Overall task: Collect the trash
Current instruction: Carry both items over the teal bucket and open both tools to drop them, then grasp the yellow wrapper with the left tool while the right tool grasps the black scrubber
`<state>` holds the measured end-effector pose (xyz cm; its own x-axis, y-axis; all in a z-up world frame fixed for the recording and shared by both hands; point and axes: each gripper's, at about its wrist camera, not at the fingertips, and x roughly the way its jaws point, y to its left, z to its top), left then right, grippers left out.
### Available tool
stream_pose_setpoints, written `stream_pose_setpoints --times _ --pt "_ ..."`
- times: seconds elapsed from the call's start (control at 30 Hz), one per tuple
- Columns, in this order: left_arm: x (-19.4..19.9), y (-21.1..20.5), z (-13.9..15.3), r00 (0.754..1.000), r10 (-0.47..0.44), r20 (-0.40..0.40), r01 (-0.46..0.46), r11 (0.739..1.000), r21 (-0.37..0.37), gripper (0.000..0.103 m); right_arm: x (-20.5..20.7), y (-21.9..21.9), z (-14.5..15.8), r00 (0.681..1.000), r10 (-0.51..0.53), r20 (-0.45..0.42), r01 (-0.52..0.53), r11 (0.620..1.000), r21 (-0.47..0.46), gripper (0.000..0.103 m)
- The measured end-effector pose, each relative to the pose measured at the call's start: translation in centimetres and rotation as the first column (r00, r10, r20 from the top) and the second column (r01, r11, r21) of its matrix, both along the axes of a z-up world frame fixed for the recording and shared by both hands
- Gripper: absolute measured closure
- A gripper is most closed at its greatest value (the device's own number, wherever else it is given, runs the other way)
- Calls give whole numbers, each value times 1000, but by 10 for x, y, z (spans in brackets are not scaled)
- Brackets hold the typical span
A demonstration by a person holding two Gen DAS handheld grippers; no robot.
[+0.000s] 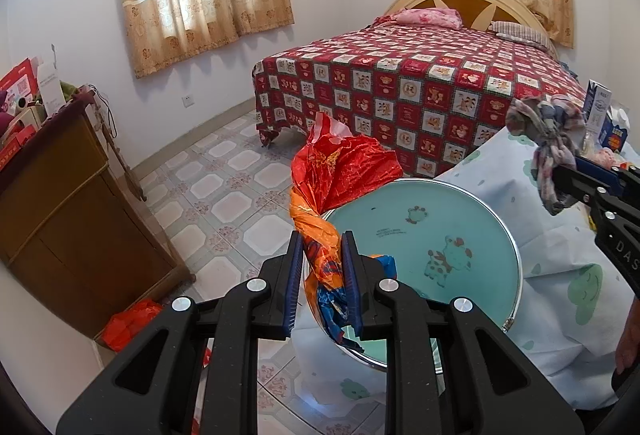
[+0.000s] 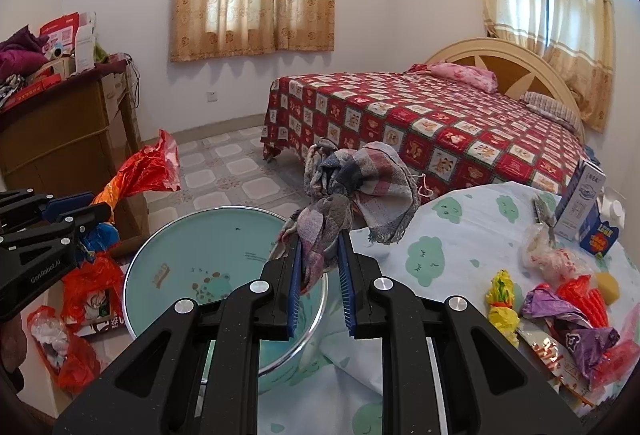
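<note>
My left gripper point(image 1: 322, 241) is shut on a crumpled red, orange and blue plastic bag point(image 1: 340, 171), held above the left rim of a round teal basin point(image 1: 420, 227). My right gripper point(image 2: 319, 239) is shut on a knotted checked rag point(image 2: 360, 175) in grey, pink and blue, raised over the basin's point(image 2: 192, 251) right rim. In the left wrist view the right gripper point(image 1: 560, 175) and the rag point(image 1: 548, 131) hang at the far right. In the right wrist view the left gripper point(image 2: 96, 217) with its bag point(image 2: 144, 167) is at the left edge.
A table point(image 2: 460, 235) with a pale cloud-print cloth carries wrappers point(image 2: 576, 331), a yellow bag point(image 2: 502, 299) and a milk carton point(image 2: 580, 203). Red bags point(image 2: 76, 315) lie on the tiled floor by a wooden cabinet point(image 1: 60, 203). A bed point(image 1: 420, 83) stands behind.
</note>
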<state>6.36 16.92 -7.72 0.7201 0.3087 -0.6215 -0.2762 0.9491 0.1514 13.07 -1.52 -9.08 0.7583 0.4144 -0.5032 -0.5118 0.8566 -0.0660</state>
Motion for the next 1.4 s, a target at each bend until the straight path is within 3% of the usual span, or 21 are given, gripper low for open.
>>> stream_pose_setpoints --times 0.93,1.0,1.03,1.1,1.17,1.4 --pt "-1 -5 -1 1000 -20 -6 20 1000 -5 82 5 15 -7 999 48 -19 -49 999 -20 83" --pt "-1 -6 -1 1000 -28 -4 28 1000 -9 82 6 16 -9 998 54 -25 -55 998 -21 77" --pt "-1 -7 -1 999 -34 -4 34 999 -10 81 7 16 -11 997 62 -38 -63 998 -20 69" --pt "-1 -9 -2 999 -43 -3 43 999 -11 67 6 16 -13 997 67 -42 -68 998 -18 55" --pt "-2 -12 -2 999 -44 3 44 999 -1 54 5 16 -14 998 57 -36 -58 998 -23 53" --pt "-1 -14 -4 999 -53 -5 53 999 -3 46 2 3 -11 999 19 -26 -19 1000 -11 44"
